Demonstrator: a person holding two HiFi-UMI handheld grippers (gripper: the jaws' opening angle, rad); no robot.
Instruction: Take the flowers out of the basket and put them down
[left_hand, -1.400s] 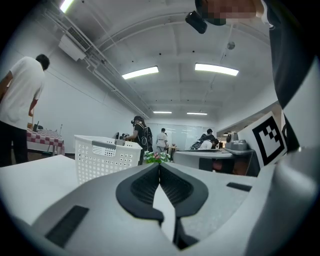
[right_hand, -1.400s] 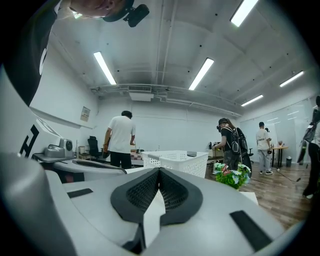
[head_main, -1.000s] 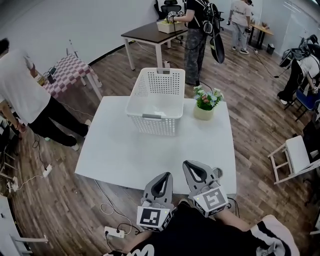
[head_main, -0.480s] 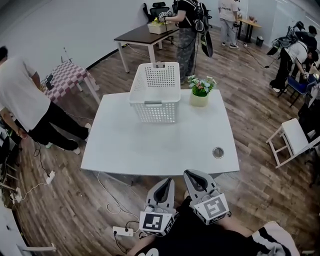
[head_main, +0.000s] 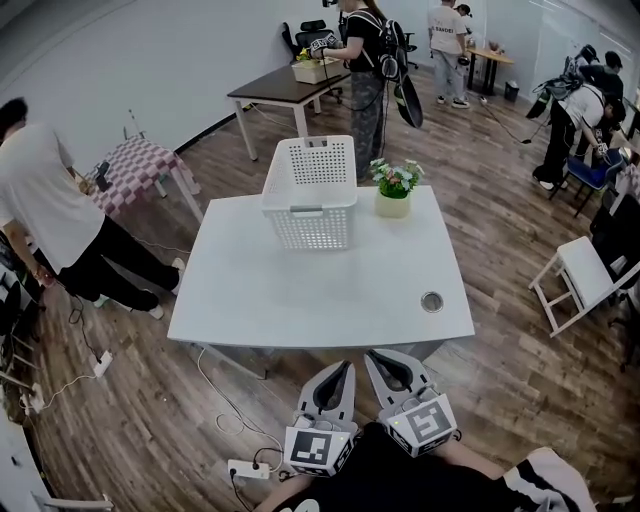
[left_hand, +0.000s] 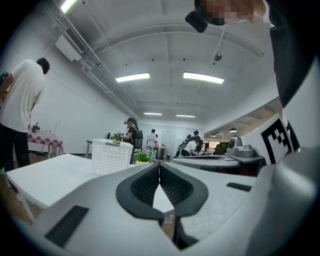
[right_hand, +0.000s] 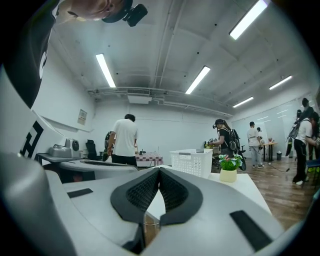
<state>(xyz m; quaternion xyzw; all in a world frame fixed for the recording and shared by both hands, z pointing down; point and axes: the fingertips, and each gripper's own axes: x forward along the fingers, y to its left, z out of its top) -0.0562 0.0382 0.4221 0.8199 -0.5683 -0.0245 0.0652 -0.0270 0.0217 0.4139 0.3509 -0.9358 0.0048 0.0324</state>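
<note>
Over the last second the view has pulled back from the counter (head_main: 300, 290): its near edge, which ran just above the jaws a moment ago, now lies well ahead, and both tools hang over the wooden floor (head_main: 150, 420) close to the person's body. The left hand-held gripper (head_main: 341, 368) has its jaws pressed together at the tips with nothing between them, and the right hand-held gripper (head_main: 377, 356) is closed the same way and also empty. The flowers (head_main: 396, 178) stand upright in their small pot (head_main: 394, 204) on the far side of the counter, just beside the right of the white basket (head_main: 310, 225), outside it. No flowers show in the basket, though its floor is only partly seen. With the pot out and set down, and the person stepping away, the task looks finished rather than under way.
</note>
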